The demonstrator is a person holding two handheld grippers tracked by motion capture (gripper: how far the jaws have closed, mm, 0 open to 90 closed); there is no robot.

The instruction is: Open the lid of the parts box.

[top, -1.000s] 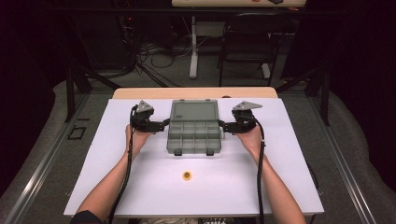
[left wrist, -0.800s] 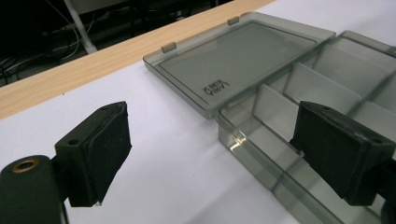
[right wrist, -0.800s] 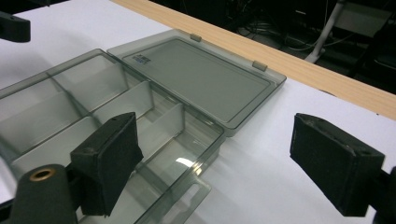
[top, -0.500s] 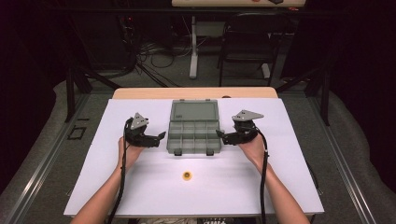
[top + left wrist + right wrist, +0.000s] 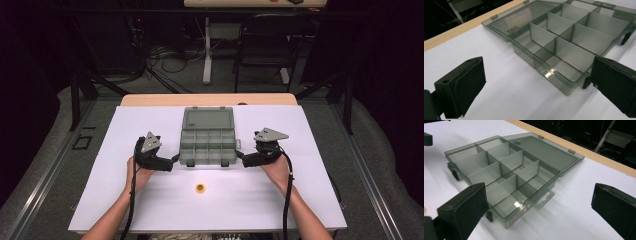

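High view: clear smoky-grey organizer box (image 5: 207, 142) sitting mid-table on the white tabletop (image 5: 150, 200), lid flipped flat toward the far wooden edge (image 5: 210, 99), divided tray facing up with its compartments looking bare. Left gripper (image 5: 174, 161) parked just off the box's near-left corner, right gripper (image 5: 241, 156) just off the near-right corner, both close but not touching it. Small yellow ring-shaped thing (image 5: 200, 188) lying alone on the white surface, nearer the person than the box, between the two hands.

Left gripper view: black jaws spread wide, just been opening, nothing squeezed between the pads (image 5: 470, 86); box corner (image 5: 564, 82) ahead and partly inside the gap, right-hand pad close to the latch side, no contact visible.

Right gripper view: same deal, jaws wide apart and just been opening, not pressing on anything; near corner of the tray (image 5: 516, 212) reaching in between them, hang tab at the box's front lying flat on the table. Lid hinges visible along the far side.
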